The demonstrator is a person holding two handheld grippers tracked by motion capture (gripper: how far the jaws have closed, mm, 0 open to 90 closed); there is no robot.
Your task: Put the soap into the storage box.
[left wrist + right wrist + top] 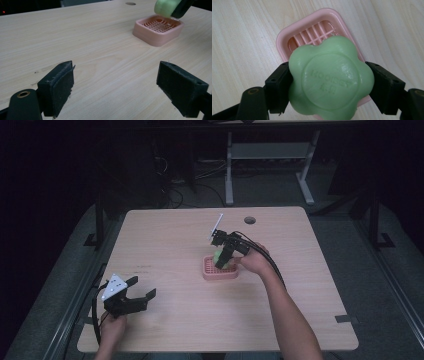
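Note:
A green flower-shaped soap point(330, 80) is held between the jaws of my right gripper point(329, 85), which is shut on it just above a pink slatted soap dish point(312, 32). In the high view the right gripper point(223, 256) hangs over the dish point(212, 273) near the table's middle, with the soap point(219, 256) lifted off the slats. From the left gripper view the soap point(165, 7) and the dish point(157, 31) appear far off at the upper right. My left gripper point(139, 290) rests open near the table's front left, with bare wood between its fingers point(58, 87).
The wooden table point(170, 240) has a round cable hole point(250, 220) at its back edge. Dark floor, cables and a desk frame point(270, 165) lie beyond the table. Bare wood stretches between the two grippers.

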